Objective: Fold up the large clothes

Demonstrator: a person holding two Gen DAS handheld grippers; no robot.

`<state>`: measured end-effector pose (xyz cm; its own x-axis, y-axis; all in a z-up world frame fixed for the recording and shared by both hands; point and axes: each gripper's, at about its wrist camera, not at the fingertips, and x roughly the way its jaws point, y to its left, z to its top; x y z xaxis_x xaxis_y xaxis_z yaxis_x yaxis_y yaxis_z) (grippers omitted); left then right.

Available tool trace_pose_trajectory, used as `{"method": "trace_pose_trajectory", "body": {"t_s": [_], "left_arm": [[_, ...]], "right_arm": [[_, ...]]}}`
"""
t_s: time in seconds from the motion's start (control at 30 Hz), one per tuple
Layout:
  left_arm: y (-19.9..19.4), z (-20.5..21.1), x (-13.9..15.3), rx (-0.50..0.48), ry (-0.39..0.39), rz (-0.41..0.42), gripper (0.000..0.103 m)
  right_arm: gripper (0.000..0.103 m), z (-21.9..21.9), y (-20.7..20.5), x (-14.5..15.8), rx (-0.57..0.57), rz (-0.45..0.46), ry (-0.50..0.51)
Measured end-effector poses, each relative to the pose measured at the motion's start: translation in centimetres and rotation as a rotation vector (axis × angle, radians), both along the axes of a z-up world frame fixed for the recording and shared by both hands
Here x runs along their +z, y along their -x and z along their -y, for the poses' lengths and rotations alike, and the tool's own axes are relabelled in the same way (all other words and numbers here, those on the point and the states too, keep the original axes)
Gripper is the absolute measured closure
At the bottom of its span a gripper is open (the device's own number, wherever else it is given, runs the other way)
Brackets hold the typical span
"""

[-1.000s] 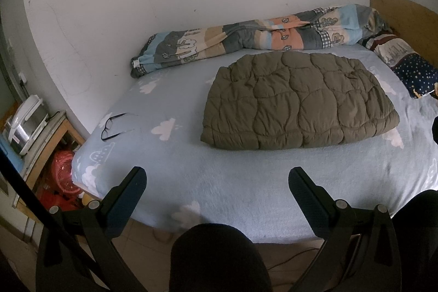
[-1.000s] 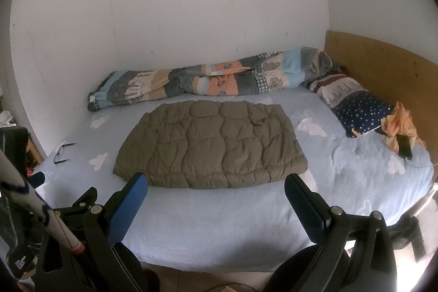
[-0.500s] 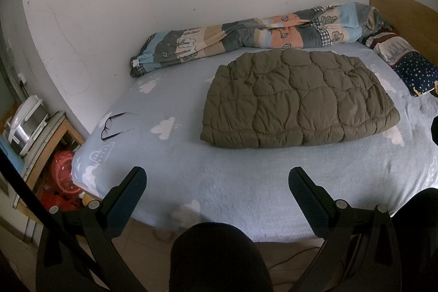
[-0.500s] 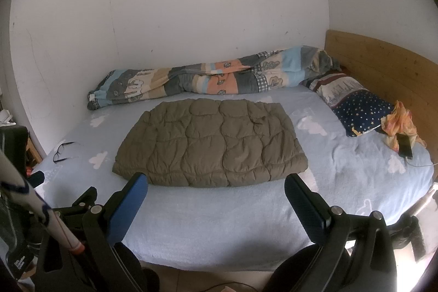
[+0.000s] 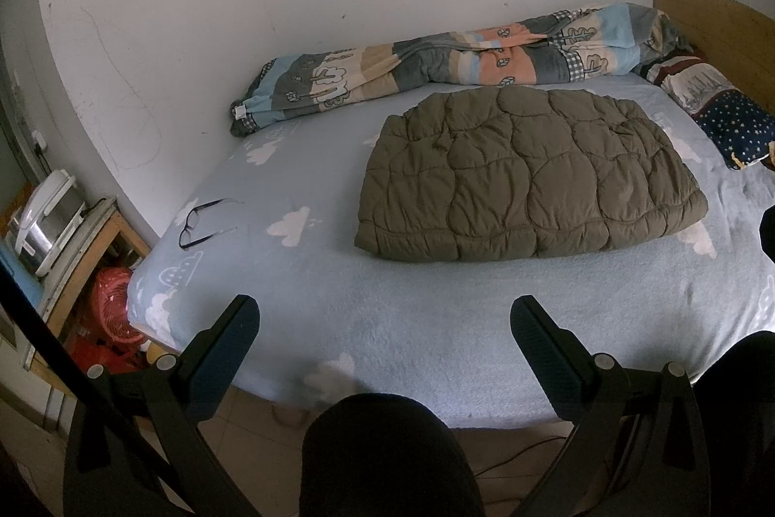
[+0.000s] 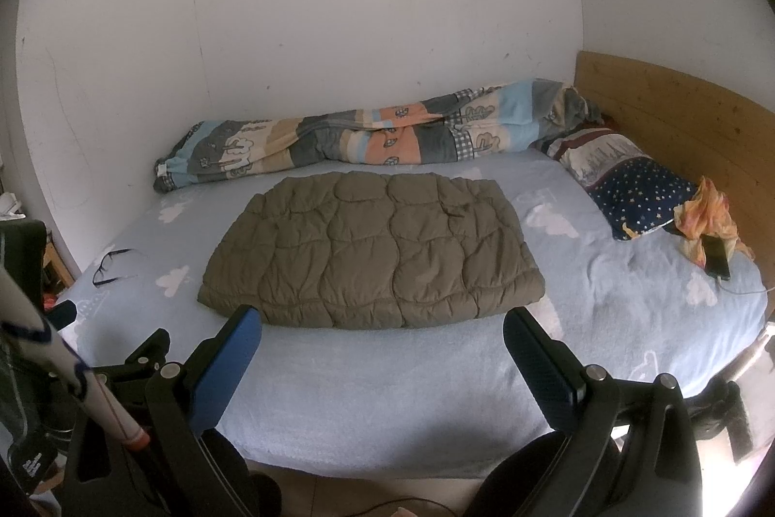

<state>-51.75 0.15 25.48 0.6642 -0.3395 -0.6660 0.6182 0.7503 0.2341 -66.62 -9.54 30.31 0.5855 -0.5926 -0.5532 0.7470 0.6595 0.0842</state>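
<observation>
both grippers hang over the near edge of the bed (image 5: pixel 387 323), left gripper (image 5: pixel 385 325) and right gripper (image 6: pixel 382 335) each with jaws wide apart, holding nothing. olive quilted jacket (image 6: pixel 368 245) lies folded flat mid-bed, eyeglasses (image 5: pixel 206 221) to its left.

No legible text, brand, number or sign is found in either view. White lettering appears on a black tag (image 6: pixel 30 463) at the lower left edge of the right wrist view, but it is too small and blurred to read.
</observation>
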Motion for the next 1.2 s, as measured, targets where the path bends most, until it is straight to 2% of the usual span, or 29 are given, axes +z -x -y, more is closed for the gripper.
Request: {"method": "trace_pose_trajectory", "body": {"t_s": [1.2], "left_arm": [[-0.09, -0.59, -0.64, -0.004, 0.001, -0.010, 0.000]], "right_arm": [[0.001, -0.23, 0.31, -0.73, 0.002, -0.008, -0.004]]}}
